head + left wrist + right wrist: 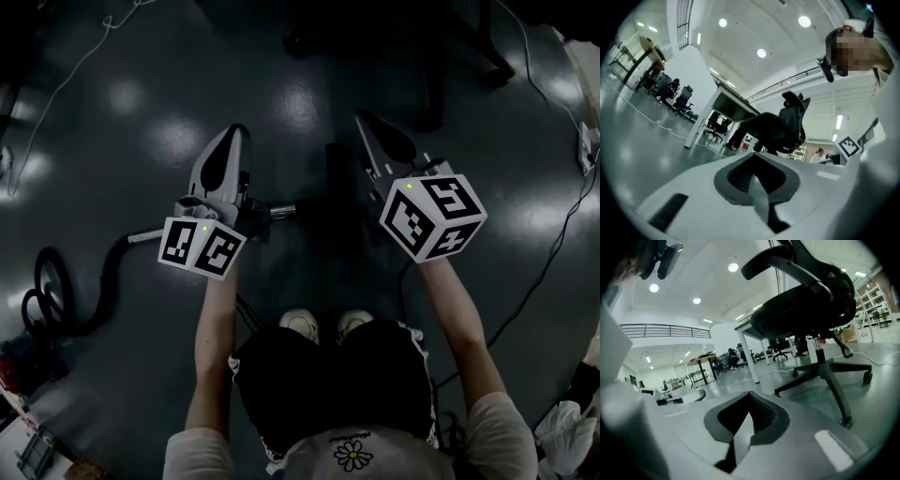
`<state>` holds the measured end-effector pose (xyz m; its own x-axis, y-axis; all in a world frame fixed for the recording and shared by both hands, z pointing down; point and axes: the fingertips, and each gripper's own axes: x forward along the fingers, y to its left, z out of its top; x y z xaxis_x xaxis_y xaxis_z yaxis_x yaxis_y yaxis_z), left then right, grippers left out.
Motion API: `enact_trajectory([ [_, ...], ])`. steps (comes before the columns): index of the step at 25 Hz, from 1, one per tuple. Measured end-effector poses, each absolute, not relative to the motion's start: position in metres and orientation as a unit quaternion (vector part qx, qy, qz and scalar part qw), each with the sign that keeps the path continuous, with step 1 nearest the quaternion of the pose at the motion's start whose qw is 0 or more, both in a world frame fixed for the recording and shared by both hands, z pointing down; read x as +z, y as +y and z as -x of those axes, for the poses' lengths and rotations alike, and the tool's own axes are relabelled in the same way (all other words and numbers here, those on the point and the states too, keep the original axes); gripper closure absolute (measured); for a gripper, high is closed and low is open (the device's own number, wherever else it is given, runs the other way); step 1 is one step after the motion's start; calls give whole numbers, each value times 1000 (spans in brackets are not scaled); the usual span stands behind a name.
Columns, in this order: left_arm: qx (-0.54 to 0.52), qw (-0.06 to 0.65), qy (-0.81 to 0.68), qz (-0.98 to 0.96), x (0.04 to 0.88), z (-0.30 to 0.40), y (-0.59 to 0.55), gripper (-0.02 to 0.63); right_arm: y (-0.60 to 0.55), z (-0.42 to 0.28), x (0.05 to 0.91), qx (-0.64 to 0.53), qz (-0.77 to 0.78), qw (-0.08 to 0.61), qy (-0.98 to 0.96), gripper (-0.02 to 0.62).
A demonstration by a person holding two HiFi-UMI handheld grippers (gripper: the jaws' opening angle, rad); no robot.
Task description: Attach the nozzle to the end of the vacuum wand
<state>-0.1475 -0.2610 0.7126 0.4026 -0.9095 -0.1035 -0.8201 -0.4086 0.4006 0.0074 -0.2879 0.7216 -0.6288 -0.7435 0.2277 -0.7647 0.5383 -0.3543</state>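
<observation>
the left gripper [234, 133] and right gripper [364, 120] are hovering with jaws pressed together, carrying nothing. the vacuum wand [281, 210] is lying on the floor below them (a stiff, probably slippery metal tube), so gripping near its free end looks best.

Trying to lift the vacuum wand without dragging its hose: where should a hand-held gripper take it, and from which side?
I'd take the wand on its straight metal tube near the free end, away from the black hose at its other end. Come from above, jaws across the tube, since it lies flat on the floor; its middle is hidden behind the left hand-held gripper.
</observation>
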Motion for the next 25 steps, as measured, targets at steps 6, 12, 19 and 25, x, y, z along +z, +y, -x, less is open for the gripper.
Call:
enact_trajectory([
  [6, -147, 116, -534, -825, 478, 150, -265, 606, -286, 10, 501, 192, -439, 31, -877, 588],
  [12, -164, 124, -551, -808, 179, 128, -211, 604, -234, 0, 201, 193, -439, 15, -878, 588],
  [19, -172, 78, -575, -796, -40, 103, -139, 606, -171, -33, -30, 157, -449, -35, -879, 588],
  [25, -182, 33, -554, -812, -82, 80, -42, 606, -78, -51, -63, 150, -465, -81, -869, 588],
])
